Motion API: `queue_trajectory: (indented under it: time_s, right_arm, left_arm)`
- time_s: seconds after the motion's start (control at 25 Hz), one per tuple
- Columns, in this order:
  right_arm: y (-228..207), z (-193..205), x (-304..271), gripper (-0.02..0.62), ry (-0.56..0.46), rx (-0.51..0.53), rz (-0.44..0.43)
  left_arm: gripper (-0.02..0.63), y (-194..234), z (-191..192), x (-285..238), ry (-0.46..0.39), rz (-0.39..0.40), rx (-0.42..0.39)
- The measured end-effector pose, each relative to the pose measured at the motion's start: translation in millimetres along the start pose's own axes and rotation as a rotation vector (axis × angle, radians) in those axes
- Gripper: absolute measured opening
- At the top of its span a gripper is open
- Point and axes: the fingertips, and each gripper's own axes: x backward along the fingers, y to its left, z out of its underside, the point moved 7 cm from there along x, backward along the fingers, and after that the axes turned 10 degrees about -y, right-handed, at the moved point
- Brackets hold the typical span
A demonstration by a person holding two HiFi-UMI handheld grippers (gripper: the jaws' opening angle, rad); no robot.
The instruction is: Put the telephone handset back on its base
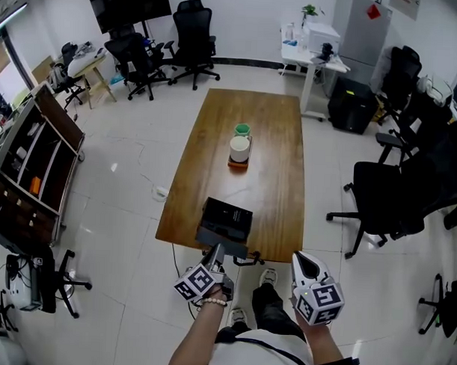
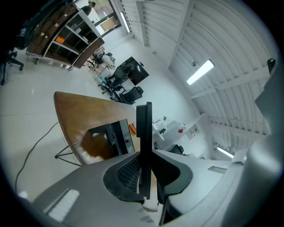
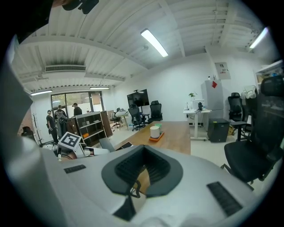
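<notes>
My left gripper (image 1: 215,254) is clamped on the black slab-like telephone handset (image 2: 148,133). In the left gripper view the handset stands edge-on between the two pads, and both pads press against its sides. The handset is off its cradle. The black boxy telephone base (image 1: 227,217) sits on the near end of the long brown wooden table (image 1: 261,119), at about 12 o'clock from the left gripper and just beyond its tip. I cannot tell from the head view whether the handset touches the base.

My right gripper (image 1: 301,257) hangs off the table's near edge, at 3 o'clock from the left one. Its jaws are drawn together with nothing between them.

Further up the table, at 12 o'clock from the base and well apart from it, a white cylindrical cup (image 1: 240,148) stands on a small orange tray (image 1: 237,164).
</notes>
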Motion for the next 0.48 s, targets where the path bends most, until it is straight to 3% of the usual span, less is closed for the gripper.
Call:
queue_trajectory:
  time_s: [0.48]
  right_arm:
    - [-39,-12,-58,0.002,0.037,0.029,-0.049]
  left_arm:
    - [0.071,37,24,-60,-0.067,-0.026,0.060]
